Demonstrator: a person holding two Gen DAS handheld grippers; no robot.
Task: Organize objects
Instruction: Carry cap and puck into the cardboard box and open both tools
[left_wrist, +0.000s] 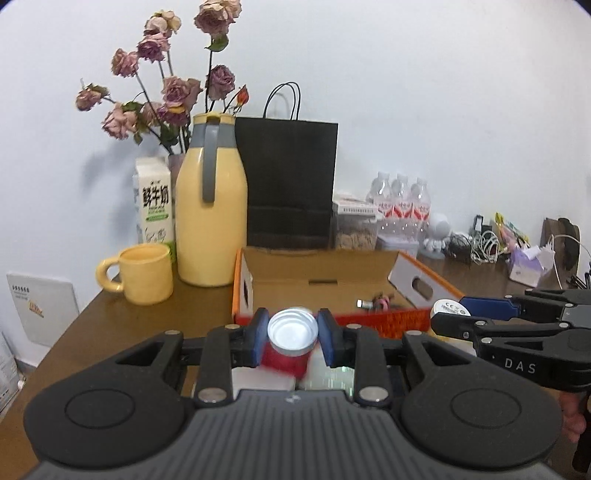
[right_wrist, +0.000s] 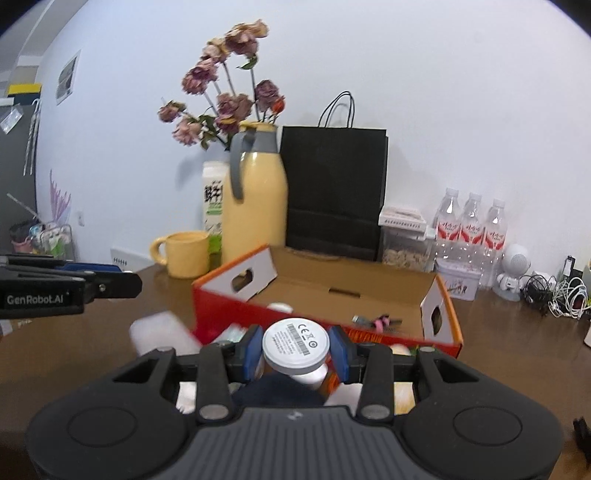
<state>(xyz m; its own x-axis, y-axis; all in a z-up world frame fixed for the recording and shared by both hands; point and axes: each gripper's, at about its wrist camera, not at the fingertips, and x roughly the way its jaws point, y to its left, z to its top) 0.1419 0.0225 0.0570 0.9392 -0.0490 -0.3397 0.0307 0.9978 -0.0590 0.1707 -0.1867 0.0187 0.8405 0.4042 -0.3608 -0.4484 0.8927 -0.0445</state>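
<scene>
The left gripper (left_wrist: 292, 334) is clamped on a small red can (left_wrist: 290, 345) with a silver concave end facing the camera, its blue pads pressing both sides; the can hangs just short of the near red wall of the open cardboard box (left_wrist: 317, 269); the right gripper (right_wrist: 296, 349) is closed on a white round device (right_wrist: 295, 343) whose labelled flat face points up, likewise just before the box's near edge; in the left view the right gripper sits close beside, level with the box's right corner. Inside the box a small silver-tipped item with something pink (right_wrist: 376, 320) lies toward the right end, leaving most of the floor bare; behind the box's back flap stand a yellow jug (left_wrist: 211, 206), a black paper bag (left_wrist: 290, 181) and water bottles (right_wrist: 469, 225); a yellow mug (left_wrist: 146, 273) stands left of the box on the brown table (left_wrist: 122, 325), with bare tabletop in front of it.
</scene>
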